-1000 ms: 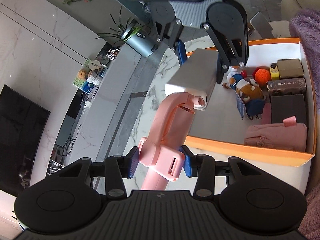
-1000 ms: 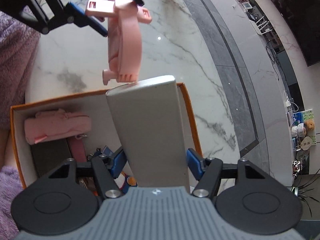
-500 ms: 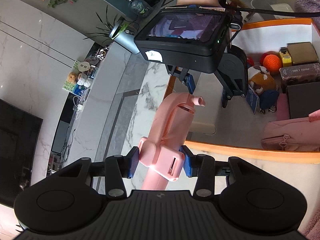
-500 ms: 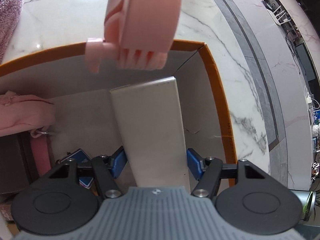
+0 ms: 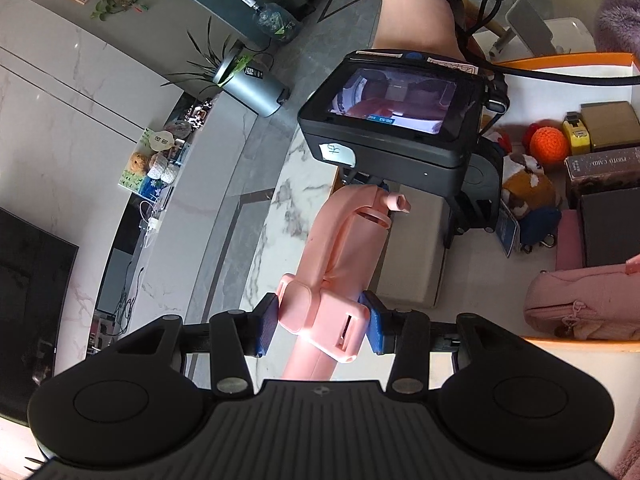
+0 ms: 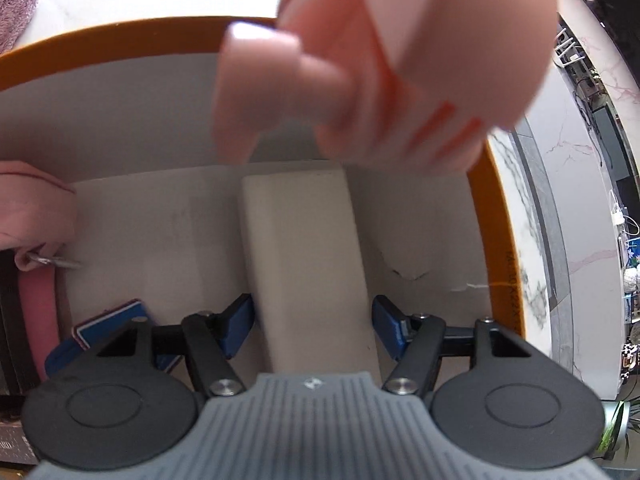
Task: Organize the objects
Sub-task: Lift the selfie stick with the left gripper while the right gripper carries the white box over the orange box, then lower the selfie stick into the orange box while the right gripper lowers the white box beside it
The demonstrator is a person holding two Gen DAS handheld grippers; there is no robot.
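My left gripper (image 5: 322, 326) is shut on a pink plastic handheld device (image 5: 344, 248) and holds it over the near edge of the orange-rimmed box (image 5: 576, 344). The device's tip fills the top of the right wrist view (image 6: 392, 60), blurred and very close. My right gripper (image 6: 312, 326) is low inside the box (image 6: 120, 36). A flat grey case (image 6: 308, 272) lies on the box floor between its fingers, and both blue pads (image 6: 236, 326) stand slightly off its sides. The case also shows in the left wrist view (image 5: 412, 264).
The box holds a pink pouch (image 5: 580, 308), a dark box (image 5: 608, 232), a photo-card box (image 5: 600, 164), a plush toy (image 5: 524, 192), an orange ball (image 5: 550, 144) and a blue tag (image 6: 108, 332). It sits on a white marble counter (image 5: 288, 200).
My right gripper went down into the box with the grey case, set it on the floor and opened. My left gripper with the pink device came closer over the box.
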